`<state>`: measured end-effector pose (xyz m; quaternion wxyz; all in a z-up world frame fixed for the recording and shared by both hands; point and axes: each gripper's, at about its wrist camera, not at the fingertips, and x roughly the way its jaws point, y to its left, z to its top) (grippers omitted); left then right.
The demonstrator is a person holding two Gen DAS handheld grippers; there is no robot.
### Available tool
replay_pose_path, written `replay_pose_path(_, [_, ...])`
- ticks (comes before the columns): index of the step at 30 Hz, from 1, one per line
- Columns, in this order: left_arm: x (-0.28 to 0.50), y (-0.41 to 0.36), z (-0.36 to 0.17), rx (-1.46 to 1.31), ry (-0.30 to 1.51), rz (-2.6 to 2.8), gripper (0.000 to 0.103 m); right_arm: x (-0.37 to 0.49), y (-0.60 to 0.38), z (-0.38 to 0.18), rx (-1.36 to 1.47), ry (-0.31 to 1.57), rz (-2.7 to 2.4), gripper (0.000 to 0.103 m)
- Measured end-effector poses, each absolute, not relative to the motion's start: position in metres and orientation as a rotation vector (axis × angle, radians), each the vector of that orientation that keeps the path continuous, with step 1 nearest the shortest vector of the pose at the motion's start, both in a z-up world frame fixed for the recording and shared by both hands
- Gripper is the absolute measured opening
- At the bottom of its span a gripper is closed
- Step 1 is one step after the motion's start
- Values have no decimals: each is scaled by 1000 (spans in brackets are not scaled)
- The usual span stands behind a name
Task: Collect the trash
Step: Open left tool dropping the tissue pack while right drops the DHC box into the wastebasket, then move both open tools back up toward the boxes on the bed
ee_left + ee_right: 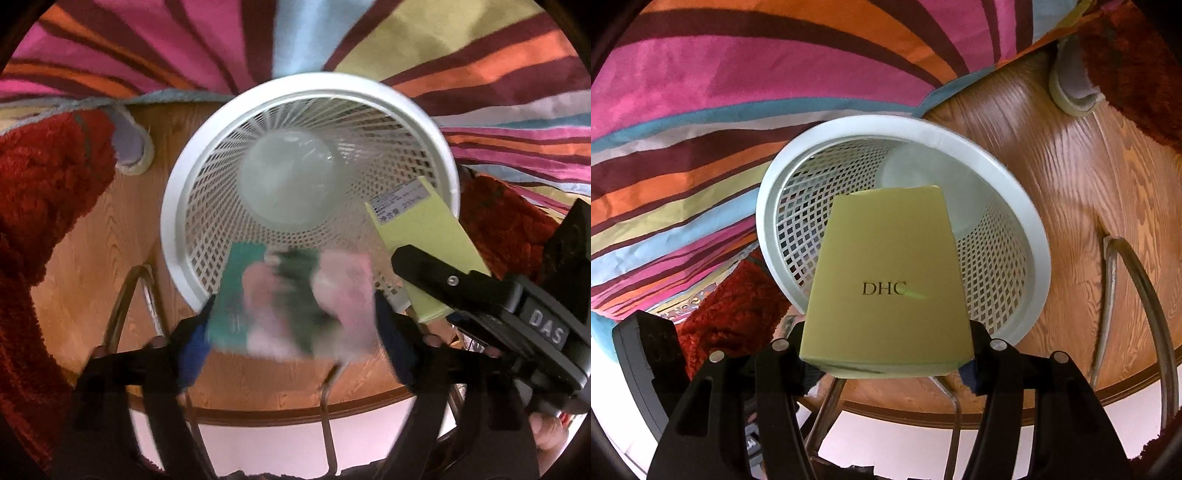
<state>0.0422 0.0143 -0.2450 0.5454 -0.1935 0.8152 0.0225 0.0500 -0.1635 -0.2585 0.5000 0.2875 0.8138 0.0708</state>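
A white mesh waste basket (424, 122) stands on the wooden floor, with only its pale bottom showing inside; it also shows in the right wrist view (1015, 177). A blurred green and pink packet (295, 302) sits between the fingers of my left gripper (291, 325), over the basket's near rim. The jaws stand wide and I cannot tell if they grip it. My right gripper (886, 354) is shut on a yellow-green DHC box (890, 280) above the basket's mouth. That box (428, 236) and the right gripper show at the right of the left wrist view.
A striped multicoloured cover (480, 55) lies behind the basket. A red shaggy rug (44, 184) and a slipper (133, 147) are at the left. Metal chair legs (1137, 295) cross the wooden floor (1071, 147) near the basket.
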Motion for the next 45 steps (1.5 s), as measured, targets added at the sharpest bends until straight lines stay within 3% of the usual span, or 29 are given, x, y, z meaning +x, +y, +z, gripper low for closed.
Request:
replay_pose_path(1, [42,16,-247,-464,1934,66,88,49,-164,-261,696,1976,162,87])
replay_pose_path(24, [35,29,-220,-471,1818,87,91,51,-175,-230,619,1875,131,87])
replay_pose_path(39, [33,34,-133,-304,1520,86,91,55,-193,-134,437,1539,189,87])
replay_pose_path(45, [33,39,-93,-217,1362,110,91,63,-200,-77,315,1291,209,88])
